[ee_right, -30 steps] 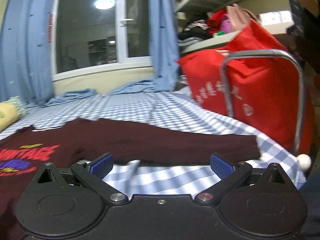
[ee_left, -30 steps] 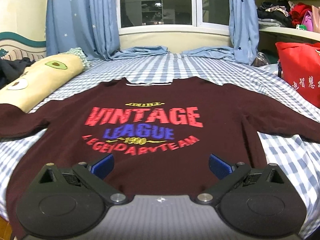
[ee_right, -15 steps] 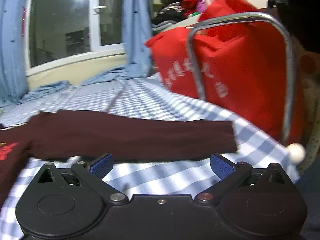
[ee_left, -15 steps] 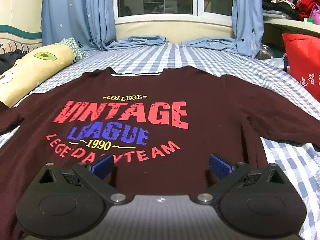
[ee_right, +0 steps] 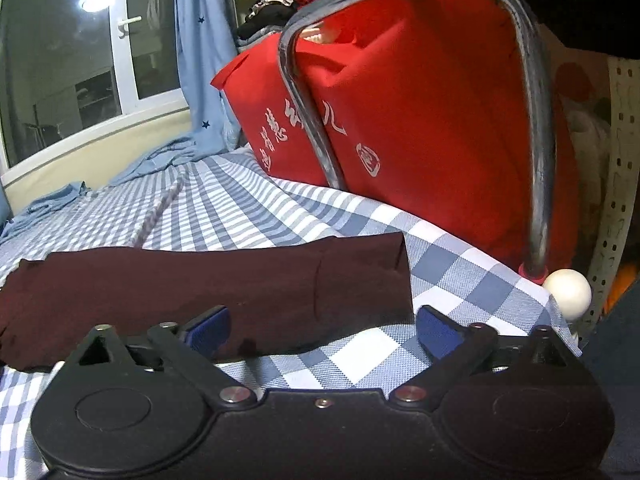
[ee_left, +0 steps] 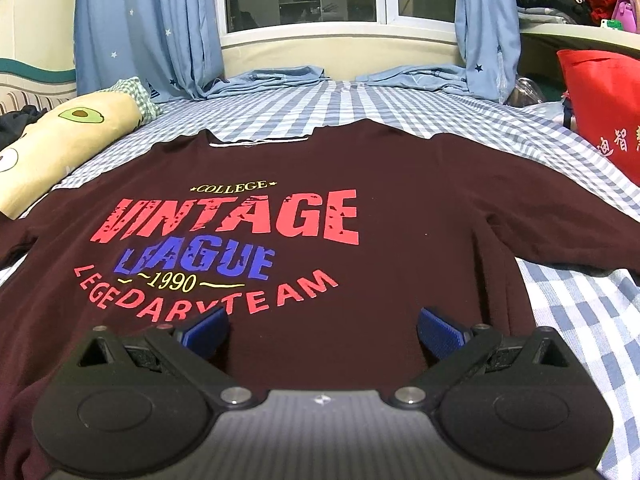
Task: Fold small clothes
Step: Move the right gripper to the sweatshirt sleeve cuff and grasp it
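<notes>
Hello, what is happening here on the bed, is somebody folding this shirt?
A person holds two grippers over a maroon sweatshirt spread flat, print up, on the checked bed. No fold is made yet. The left gripper is open over the shirt's lower body. The right gripper is open near the cuff of the right sleeve, which lies straight beside a red bag. Neither holds cloth.

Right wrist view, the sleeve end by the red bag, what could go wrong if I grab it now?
1. The sleeve cuff lies flat on the checked sheet, so the open right gripper might pinch sheet along with it.
2. The metal bed rail and red bag stand close behind; a wide swing could hit them.
3. The left gripper holds nothing, so the maroon shirt may slide.
</notes>
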A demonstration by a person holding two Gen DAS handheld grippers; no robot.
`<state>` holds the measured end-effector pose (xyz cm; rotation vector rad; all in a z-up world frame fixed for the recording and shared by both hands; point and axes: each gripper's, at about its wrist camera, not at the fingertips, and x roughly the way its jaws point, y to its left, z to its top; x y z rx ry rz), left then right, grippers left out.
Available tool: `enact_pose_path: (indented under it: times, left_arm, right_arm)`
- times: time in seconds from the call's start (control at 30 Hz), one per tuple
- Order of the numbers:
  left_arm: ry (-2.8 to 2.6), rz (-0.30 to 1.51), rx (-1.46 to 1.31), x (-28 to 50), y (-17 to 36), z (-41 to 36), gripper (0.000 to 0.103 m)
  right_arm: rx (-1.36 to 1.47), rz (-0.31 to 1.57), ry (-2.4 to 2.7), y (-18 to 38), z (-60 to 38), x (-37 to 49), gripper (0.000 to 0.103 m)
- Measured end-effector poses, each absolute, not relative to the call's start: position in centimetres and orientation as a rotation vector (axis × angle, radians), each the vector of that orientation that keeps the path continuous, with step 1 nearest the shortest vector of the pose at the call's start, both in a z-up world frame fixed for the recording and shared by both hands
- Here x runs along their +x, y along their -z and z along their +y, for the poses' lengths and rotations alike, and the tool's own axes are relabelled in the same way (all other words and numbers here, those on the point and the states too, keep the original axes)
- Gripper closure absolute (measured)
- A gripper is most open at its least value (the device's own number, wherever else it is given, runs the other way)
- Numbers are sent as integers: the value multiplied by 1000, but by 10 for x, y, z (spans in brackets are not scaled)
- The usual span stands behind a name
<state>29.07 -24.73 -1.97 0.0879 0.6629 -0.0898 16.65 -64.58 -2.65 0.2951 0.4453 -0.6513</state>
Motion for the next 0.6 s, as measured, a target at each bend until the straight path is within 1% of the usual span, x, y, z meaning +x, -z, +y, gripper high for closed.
enact_pose_path:
  times: [0.17,0.4,0.43,0.47,0.53,0.57,0.6]
  left_arm:
    - [88,663,96,291,20,-249,1]
    - [93,661,92,297,18,-251,1]
    - [94,659,89,298,17,-250,1]
    - [96,657,87,299,16,-250,1]
    - [105,654,83,300,14,-249,1]
    - [112,654,80,301,13,-249,1]
    - [118,653,77,302,13,-248,1]
  right_arm:
    - [286,465,668,33,-649,170,23]
    - [280,469,679,39,-651,172,28]
    - [286,468,680,39,-652,172,36]
    - [292,467,683,39,-653,173,46]
    - [303,463,688,37,-656,174,54]
    - [312,462,679,36,-657,175,62]
    - [319,460,673,36,-657,176,64]
